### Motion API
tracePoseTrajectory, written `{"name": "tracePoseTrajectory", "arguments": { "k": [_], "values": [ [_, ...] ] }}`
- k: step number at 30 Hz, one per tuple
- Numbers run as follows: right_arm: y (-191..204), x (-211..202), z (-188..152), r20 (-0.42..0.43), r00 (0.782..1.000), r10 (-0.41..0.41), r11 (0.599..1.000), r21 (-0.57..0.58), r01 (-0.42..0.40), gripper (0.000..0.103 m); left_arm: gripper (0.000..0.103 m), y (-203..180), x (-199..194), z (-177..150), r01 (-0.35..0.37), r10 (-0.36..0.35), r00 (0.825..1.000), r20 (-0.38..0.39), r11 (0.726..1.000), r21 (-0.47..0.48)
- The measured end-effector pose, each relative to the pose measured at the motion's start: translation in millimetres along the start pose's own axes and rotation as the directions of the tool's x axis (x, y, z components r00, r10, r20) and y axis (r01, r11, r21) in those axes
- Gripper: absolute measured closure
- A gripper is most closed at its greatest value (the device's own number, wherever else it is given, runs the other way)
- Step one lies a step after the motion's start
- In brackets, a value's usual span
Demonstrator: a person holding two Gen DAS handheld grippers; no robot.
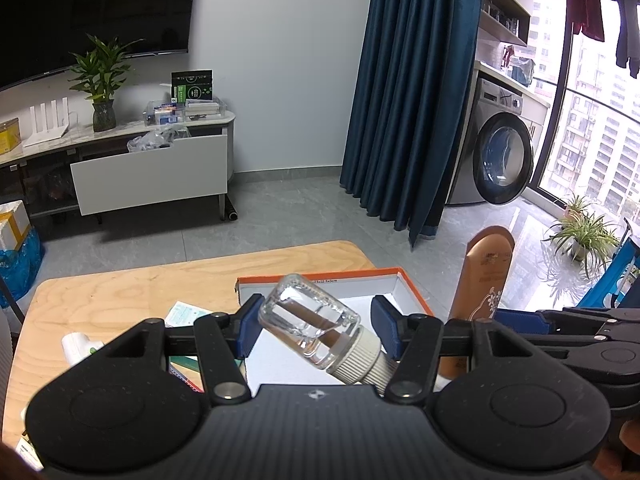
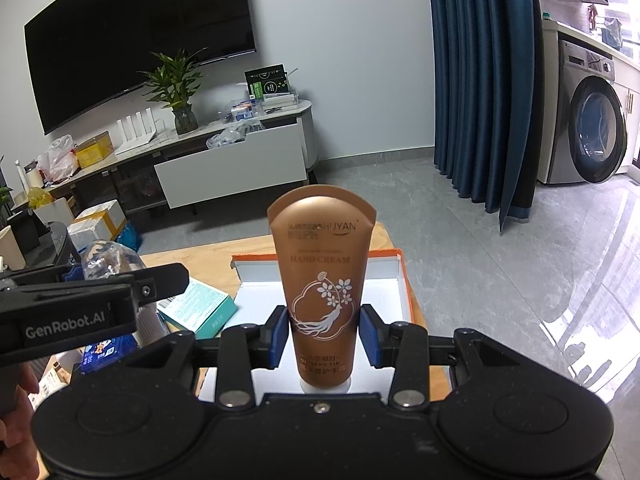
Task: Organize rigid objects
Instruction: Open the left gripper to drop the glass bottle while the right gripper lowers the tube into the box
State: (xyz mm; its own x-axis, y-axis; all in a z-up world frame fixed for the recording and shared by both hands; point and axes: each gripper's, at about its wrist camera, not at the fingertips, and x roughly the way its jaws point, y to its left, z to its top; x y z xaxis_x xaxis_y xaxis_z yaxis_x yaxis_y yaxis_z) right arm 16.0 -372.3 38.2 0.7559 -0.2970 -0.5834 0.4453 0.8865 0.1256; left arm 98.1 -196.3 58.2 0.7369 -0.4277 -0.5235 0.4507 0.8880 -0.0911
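Held in the left claw [image 1: 316, 322], clear of the desk: a clear glass bottle [image 1: 308, 316] with a ribbed white cap. Lay tilted between the blue pads [image 1: 249, 330], cap end low and to the right, glass end up and to the left. Claw closed partway, gripping the bottle across its width.

Held in the right claw [image 2: 323, 332]: a brown hand cream tube [image 2: 322, 280]. Stood upright, white cap down toward the camera, flat crimped end at the top. Claw drawn narrow, blue pads pressed against the tube's two sides just above the cap.

Hung both over the same open box [image 2: 396, 258], white inside with an orange rim. From the left wrist view, showed the bottle over the box's near left part and the tube at its right edge, with the right claw just beside the left one.

Rested the box on a light wooden desk [image 1: 120, 292], toward its far right corner. Lay left of the box on the desk: a teal carton [image 2: 200, 312], a blue packet [image 2: 100, 354] nearer the camera, and a small white item [image 1: 76, 346] too hidden to name.

Beyond the desk: grey tiled floor, a low TV cabinet with one white drawer pulled open, dark blue curtains, a washing machine.
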Motion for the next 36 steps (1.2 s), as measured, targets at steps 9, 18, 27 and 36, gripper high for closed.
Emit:
{"name": "tracePoseTrajectory", "arguments": {
  "k": [9,18,27,36],
  "values": [
    [-0.6,3.7,-5.6,-0.008,1.000,-0.001,1.000,0.001,0.001,0.056,0.055,-1.9,0.9,0.8,-0.004,0.004,1.000,0.007,1.000,-0.002],
    [-1.1,21.7,-15.5,-0.076,0.997,-0.006,1.000,-0.006,0.006,0.056,0.056,6.7,7.1,-3.3,-0.011,0.011,1.000,-0.015,1.000,-0.008],
    [5.7,54.1,-12.1,-0.168,0.984,-0.060,0.998,-0.037,0.055,0.052,0.055,15.4,4.7,-3.3,-0.033,0.033,0.999,-0.022,0.999,-0.011],
    [10.7,30.5,-0.2,-0.056,0.997,-0.061,0.998,-0.021,0.060,0.036,0.042,18.5,-4.5,-4.3,-0.058,0.058,0.998,-0.010,0.998,-0.013]
  ]
}}
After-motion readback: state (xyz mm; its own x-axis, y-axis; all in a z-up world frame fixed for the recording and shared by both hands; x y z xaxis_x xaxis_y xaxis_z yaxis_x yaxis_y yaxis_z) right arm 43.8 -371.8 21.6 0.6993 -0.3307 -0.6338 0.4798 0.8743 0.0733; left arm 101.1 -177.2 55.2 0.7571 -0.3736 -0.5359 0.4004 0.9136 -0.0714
